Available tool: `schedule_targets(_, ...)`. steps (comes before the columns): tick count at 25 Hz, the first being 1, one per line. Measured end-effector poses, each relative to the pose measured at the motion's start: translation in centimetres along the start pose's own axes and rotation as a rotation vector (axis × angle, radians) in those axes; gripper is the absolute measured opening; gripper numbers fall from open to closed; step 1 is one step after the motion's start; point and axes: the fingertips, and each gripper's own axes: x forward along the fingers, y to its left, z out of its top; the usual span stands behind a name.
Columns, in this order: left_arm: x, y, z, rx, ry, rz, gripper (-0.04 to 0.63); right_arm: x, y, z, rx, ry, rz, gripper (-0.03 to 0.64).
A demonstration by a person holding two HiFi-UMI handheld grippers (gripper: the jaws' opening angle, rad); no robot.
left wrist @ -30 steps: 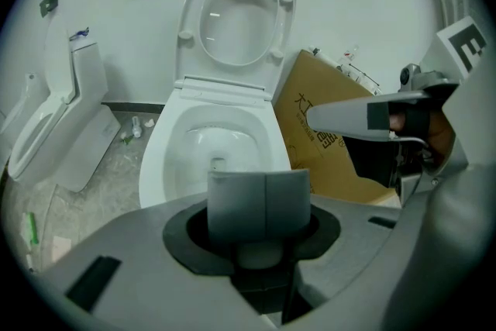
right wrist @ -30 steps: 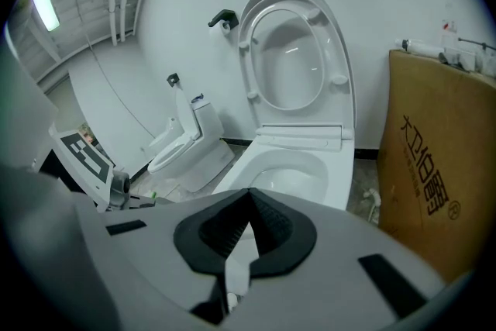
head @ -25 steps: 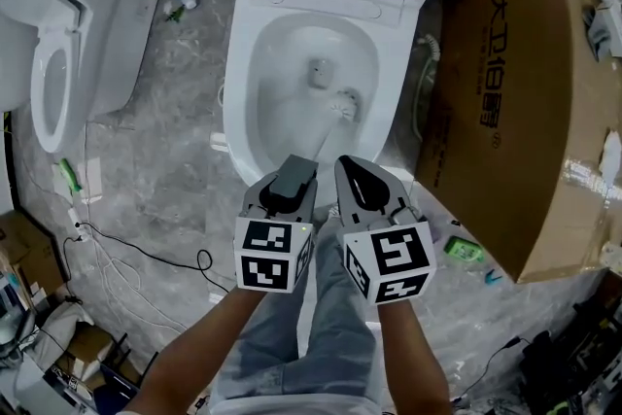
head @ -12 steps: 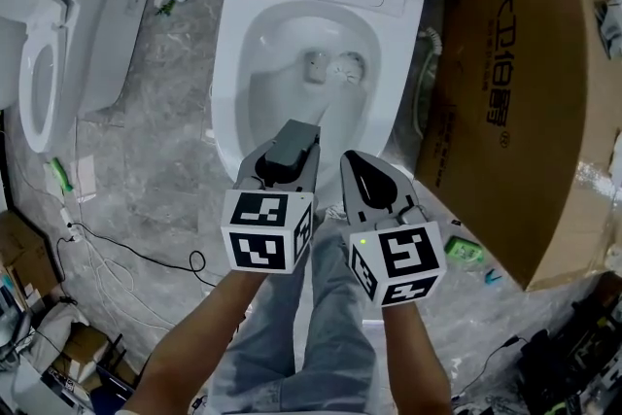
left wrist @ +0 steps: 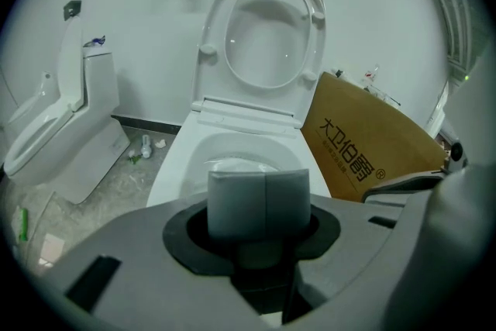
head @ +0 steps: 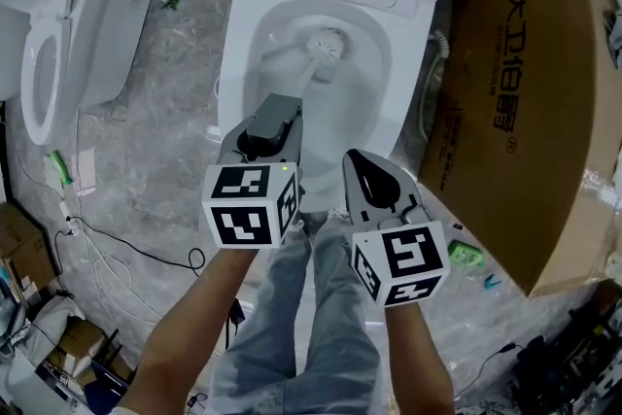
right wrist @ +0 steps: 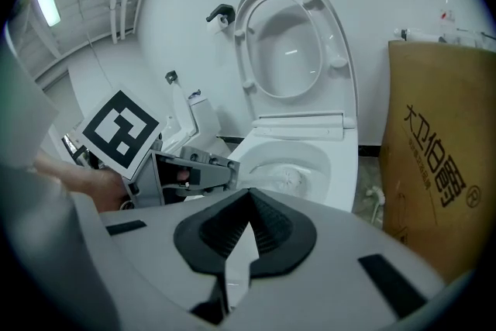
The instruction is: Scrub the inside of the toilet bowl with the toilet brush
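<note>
Left hand-held gripper (head: 277,112): jaws pressed together on the handle of the toilet brush (head: 327,43). Its own view shows two grey pads meeting at a seam, and the handle beyond them is hidden. In the right gripper view a white shaft runs from its tip down into the bowl.

Right hand-held gripper (head: 358,165): jaws pressed together with nothing between them. It is held just beside the left one, above the person's knees, and takes no part in the work.

Brush: the round white bristle head lies against the back wall of the toilet bowl (head: 236,83), near the outlet, inside the rim.

Handling, by judgement:
- The brush is light, with a thin, stiff plastic shaft.
- The bristles are springy and will flex under pressure.
- The hold belongs at the far end of the handle, where it is now, to keep the jaws clear of the bowl.
- A smooth shaft could twist or slip in the pads if pushed hard sideways.

Materials:
- The bowl is glazed white ceramic, smooth, glossy and oval, and probably slick when wet.
- The seat lid (left wrist: 271,27) is raised.
- The floor (head: 155,141) is grey veined stone.
- A brown cardboard box (head: 530,102) stands close on the right.
- A second toilet (head: 58,44) stands on the left.
</note>
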Motion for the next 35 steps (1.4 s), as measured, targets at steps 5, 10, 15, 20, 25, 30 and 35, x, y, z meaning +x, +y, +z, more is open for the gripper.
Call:
schedule_targets(5,-1.0,2.1,0.5,-0.003,-0.008,0.045,0.153,0.4,0.9,0.3,-0.001,-0.002,0.01,-0.002)
schedule_targets(10,-2.7,3.8,-0.6,-0.015,0.021,0.068,0.153,0.3,1.9,0.7,-0.018,-0.006,0.016,-0.002)
schedule_targets(15,-4.4,4.9,-2.0,-0.003,0.062,0.089,0.153,0.4,2.5,1.1,-0.04,-0.004,0.013,-0.002)
schedule_targets(20,-6.3,5.0,-2.8,0.013,0.116,0.087,0.153,0.0,3.6,1.6,-0.069,0.014,0.013,-0.002)
schedule_targets(25,-8.2,4.8,-4.2,0.034,0.193,0.076,0.153,-0.8,4.8,2.5,-0.097,0.018,0.014,-0.002)
schedule_targets(30,-9.9,4.7,-5.4,0.077,0.257,0.062,0.153,-1.0,5.0,2.6,-0.091,0.029,0.0,-0.002)
schedule_targets(35,-11.2,4.7,-6.6,0.11,0.318,0.028,0.153,-1.3,5.3,3.0,-0.086,0.023,-0.019,-0.002)
